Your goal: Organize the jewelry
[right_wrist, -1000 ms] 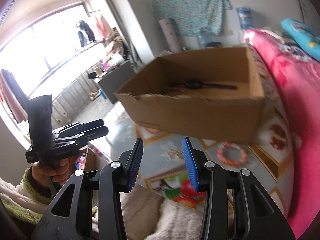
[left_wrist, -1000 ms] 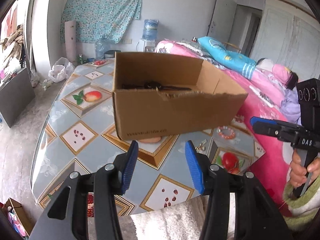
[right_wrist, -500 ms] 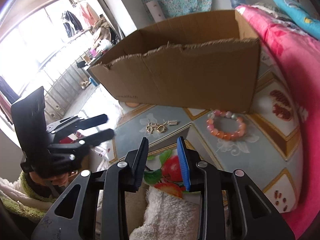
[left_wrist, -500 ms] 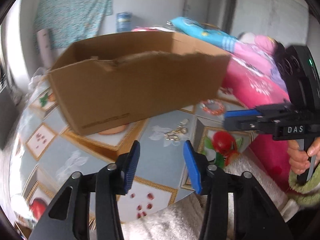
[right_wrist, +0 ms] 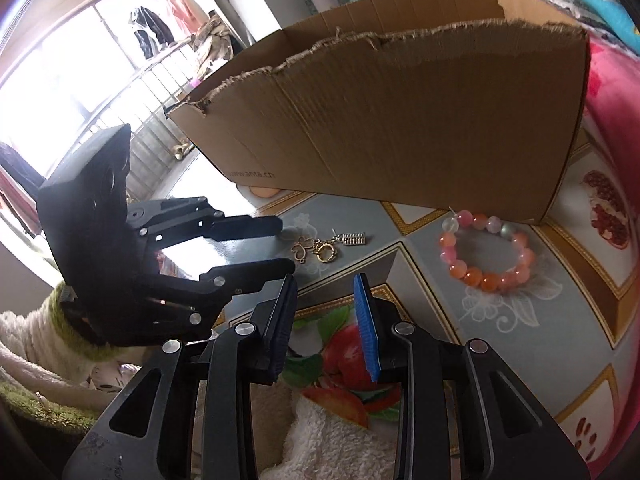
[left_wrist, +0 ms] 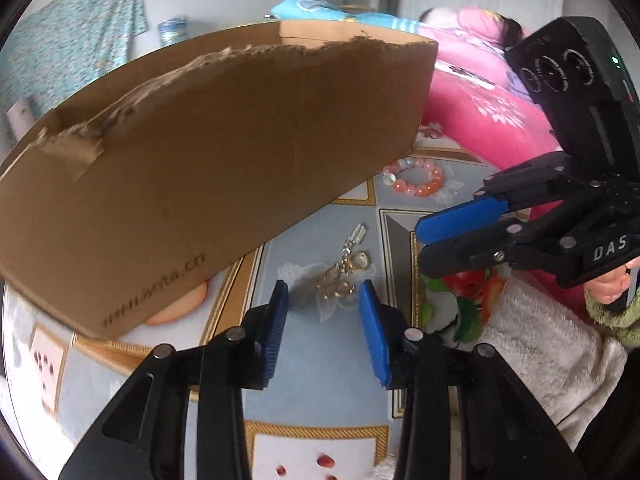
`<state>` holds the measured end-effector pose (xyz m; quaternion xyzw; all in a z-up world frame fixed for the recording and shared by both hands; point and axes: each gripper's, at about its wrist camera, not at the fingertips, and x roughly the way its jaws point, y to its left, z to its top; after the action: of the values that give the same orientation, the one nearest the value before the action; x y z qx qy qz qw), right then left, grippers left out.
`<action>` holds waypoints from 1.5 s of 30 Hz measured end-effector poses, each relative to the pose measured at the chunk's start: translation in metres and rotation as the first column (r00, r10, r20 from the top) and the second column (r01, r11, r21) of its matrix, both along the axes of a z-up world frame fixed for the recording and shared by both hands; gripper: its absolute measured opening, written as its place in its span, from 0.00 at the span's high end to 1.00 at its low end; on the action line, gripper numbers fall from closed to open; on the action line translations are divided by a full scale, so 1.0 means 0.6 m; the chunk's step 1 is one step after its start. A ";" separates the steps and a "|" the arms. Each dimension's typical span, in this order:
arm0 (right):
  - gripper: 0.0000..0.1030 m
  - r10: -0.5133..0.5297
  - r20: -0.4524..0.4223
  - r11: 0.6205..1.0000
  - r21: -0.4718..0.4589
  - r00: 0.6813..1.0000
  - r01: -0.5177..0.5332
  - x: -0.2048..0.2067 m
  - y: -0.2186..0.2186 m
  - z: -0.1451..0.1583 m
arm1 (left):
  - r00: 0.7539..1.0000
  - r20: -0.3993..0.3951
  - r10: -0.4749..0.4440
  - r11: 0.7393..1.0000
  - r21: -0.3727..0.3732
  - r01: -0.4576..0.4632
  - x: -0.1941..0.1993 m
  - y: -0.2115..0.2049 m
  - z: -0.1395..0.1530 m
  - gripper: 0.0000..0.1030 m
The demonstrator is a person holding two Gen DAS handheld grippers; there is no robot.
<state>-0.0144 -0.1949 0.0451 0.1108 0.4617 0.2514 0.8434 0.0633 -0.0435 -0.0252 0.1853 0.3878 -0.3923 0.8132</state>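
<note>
Left hand-held gripper (left_wrist: 323, 330): hangs over the bench, angled down toward the gold charm piece; its blue pads are apart and its jaws are closing, with nothing pressed between them. In the right wrist view it shows from the side (right_wrist: 286, 244), its tips just beside the charm.
Right hand-held gripper (right_wrist: 325, 326): released, blue pads apart with nothing between them; it sits over the red fruit print at the near edge of the bench. In the left wrist view it comes in from the right (left_wrist: 420, 236), gripped by a hand (left_wrist: 614, 286) in a green cuff.
Gold charm piece (left_wrist: 340, 276): a small cluster of gold links and a silver tag, lying flat on the bench just ahead of the left pads, between the two tools.
Bead bracelet (right_wrist: 486, 252): pink and orange beads in a ring, flat on the bench, close to the right front corner of the box, well apart from both tools.
Cardboard box (right_wrist: 400, 120): open top, torn front rim, standing on the bench behind both jewelry pieces.
Bench (right_wrist: 432, 308): covered in a blue-grey fruit-pattern cloth.
Bed (left_wrist: 480, 120): pink bedding beyond the bench.
</note>
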 end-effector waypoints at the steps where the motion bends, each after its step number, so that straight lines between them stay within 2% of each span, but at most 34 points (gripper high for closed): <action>1: 0.72 0.001 -0.004 1.000 0.003 1.000 -0.001 0.001 0.001 -0.001 | 1.000 0.005 -0.015 1.000 0.008 0.015 0.001 -0.002 0.000 0.65; 7: 0.72 0.004 -0.013 1.000 0.013 1.000 -0.004 0.011 -0.007 -0.002 | 0.997 0.006 -0.071 0.997 0.039 0.071 0.008 -0.014 -0.001 0.66; 10: 0.72 0.001 -0.012 1.000 0.019 1.000 -0.001 0.015 -0.014 -0.001 | 0.996 0.004 -0.086 0.995 0.051 0.086 0.009 -0.022 -0.003 0.70; 14: 0.72 0.000 -0.011 1.000 0.023 1.000 0.000 0.017 -0.021 0.001 | 0.996 -0.008 -0.084 0.994 0.069 0.084 0.013 -0.029 -0.002 0.82; 19: 0.72 -0.003 -0.008 1.000 0.025 1.000 0.003 0.013 -0.026 0.006 | 0.997 -0.003 -0.076 0.994 0.078 0.076 0.010 -0.034 -0.004 0.82; 22: 0.72 -0.008 -0.005 1.000 0.024 1.000 0.008 0.011 -0.027 0.008 | 0.997 0.000 -0.071 0.995 0.076 0.071 0.008 -0.036 -0.005 0.96; 32: 0.72 -0.009 0.010 1.000 0.010 1.000 0.009 0.004 -0.025 0.014 | 0.999 -0.002 -0.049 0.997 0.066 0.049 -0.001 -0.024 -0.007 0.96; 39: 0.72 0.021 0.028 1.000 -0.021 0.999 -0.021 -0.006 -0.007 0.017 | 0.999 -0.043 0.007 1.000 0.023 -0.006 -0.013 -0.004 -0.009 0.96; 45: 0.72 0.037 0.034 0.999 -0.036 0.999 -0.036 -0.008 0.010 0.019 | 0.998 -0.028 0.054 0.998 -0.023 -0.054 -0.021 0.014 0.004 0.96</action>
<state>-0.0189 -0.1889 0.0567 0.0828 0.4534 0.2605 0.8484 0.0507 -0.0351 -0.0229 0.1598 0.3993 -0.3773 0.8202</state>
